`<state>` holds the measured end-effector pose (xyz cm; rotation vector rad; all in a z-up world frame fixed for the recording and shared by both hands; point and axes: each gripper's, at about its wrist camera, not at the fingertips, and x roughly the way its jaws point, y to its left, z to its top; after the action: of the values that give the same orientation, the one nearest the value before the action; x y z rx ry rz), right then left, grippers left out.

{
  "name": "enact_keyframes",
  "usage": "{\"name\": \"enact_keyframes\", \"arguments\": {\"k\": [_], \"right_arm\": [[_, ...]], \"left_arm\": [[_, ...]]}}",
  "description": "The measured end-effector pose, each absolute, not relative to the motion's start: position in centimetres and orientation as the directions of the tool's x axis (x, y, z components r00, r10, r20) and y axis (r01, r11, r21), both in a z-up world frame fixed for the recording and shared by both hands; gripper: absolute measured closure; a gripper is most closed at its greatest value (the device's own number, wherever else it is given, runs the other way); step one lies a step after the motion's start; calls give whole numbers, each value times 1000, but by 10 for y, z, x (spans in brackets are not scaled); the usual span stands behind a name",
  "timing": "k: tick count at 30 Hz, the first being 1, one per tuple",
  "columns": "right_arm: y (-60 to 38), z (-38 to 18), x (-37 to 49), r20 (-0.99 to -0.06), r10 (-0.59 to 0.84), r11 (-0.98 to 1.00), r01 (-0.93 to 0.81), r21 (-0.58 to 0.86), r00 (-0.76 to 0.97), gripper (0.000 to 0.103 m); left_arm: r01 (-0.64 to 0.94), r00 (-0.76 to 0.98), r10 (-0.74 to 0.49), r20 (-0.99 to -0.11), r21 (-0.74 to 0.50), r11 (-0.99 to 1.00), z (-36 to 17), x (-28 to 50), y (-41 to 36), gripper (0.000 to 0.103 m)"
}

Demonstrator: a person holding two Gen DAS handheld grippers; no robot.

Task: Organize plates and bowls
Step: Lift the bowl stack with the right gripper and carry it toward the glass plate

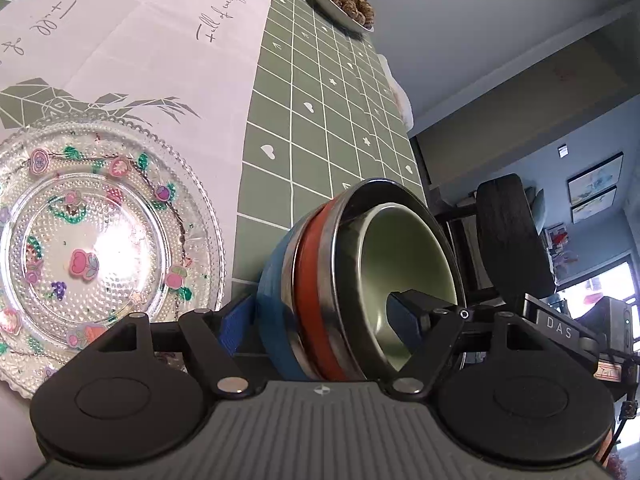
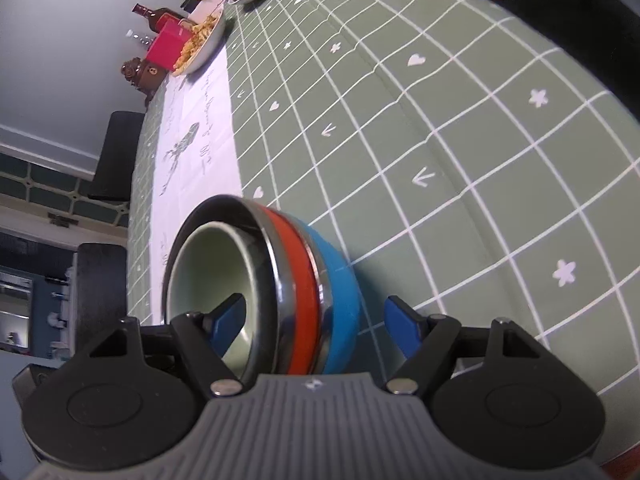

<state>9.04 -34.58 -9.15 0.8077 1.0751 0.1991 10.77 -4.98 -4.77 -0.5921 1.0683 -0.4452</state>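
Left wrist: the left gripper [image 1: 320,320] is spread wide, straddling the wall of the nested bowls [image 1: 356,280], one finger [image 1: 408,316] inside; contact cannot be told. A glass plate [image 1: 100,248] lies at nine o'clock.

Right wrist: the right gripper [image 2: 316,320] straddles the bowls' [image 2: 280,288] wall likewise, gaps showing at both pads

A green checked tablecloth [image 2: 460,128] with white hearts, stars and arrows covers the table, and a white runner [image 1: 132,40] printed with deer and script lies along its middle. At the far end stand a dark bottle [image 2: 158,16], a red box [image 2: 168,46] and a brown bear-shaped jar [image 2: 140,72]. Beyond the table edge are a black chair [image 1: 512,232] and framed pictures [image 1: 594,192] on a blue wall.
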Motion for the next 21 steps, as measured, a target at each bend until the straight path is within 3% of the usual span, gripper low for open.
{"name": "enact_keyframes", "arguments": {"k": [8, 21], "right_arm": [[-348, -93, 87, -708, 509, 699, 246, 672, 488, 47], [-367, -95, 80, -704, 501, 659, 305, 687, 504, 49]], "left_arm": [[93, 388, -580, -717, -595, 798, -44, 107, -60, 26], [47, 365, -634, -682, -667, 744, -54, 116, -61, 27]]}}
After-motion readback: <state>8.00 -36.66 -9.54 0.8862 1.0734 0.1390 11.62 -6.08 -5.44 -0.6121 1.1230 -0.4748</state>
